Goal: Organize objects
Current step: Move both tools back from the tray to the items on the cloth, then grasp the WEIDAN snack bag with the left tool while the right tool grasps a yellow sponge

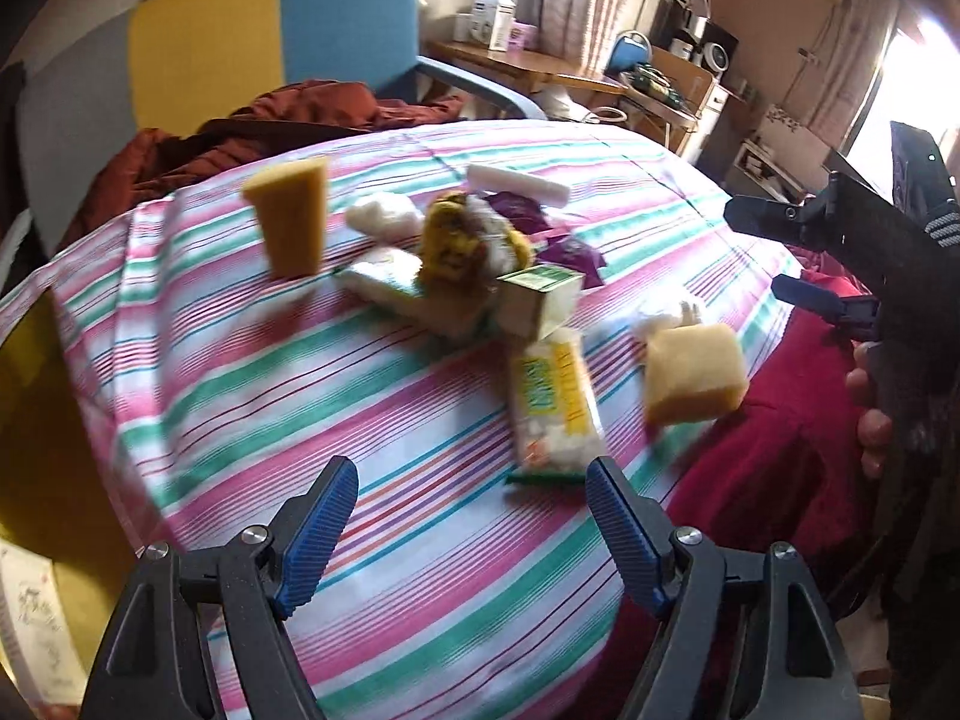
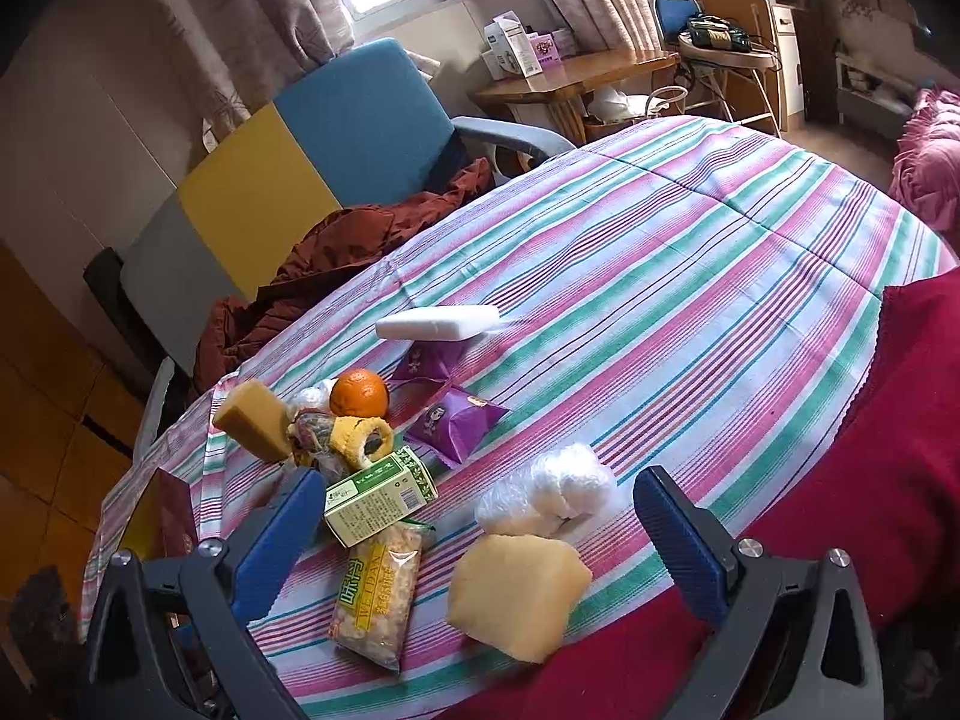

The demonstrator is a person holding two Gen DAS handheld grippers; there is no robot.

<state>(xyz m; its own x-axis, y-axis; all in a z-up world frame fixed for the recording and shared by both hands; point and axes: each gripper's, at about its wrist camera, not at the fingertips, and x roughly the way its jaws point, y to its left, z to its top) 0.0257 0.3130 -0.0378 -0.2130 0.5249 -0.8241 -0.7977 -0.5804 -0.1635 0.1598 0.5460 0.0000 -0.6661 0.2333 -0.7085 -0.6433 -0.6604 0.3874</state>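
Note:
A pile of small items lies on the striped tablecloth. A yellow sponge sits near the front edge, between my right gripper's open fingers and a little ahead of them. Next to it lie a yellow snack packet, a green and white box, a clear plastic bag, purple packets, an orange, a second sponge and a white block. My left gripper is open and empty, just short of the snack packet. The right gripper shows at the right edge of the left wrist view, above the sponge.
A blue, yellow and grey chair with a rust-brown garment stands behind the table. Red fabric covers the near right side. A wooden desk with boxes stands by the window. The right half of the cloth carries nothing.

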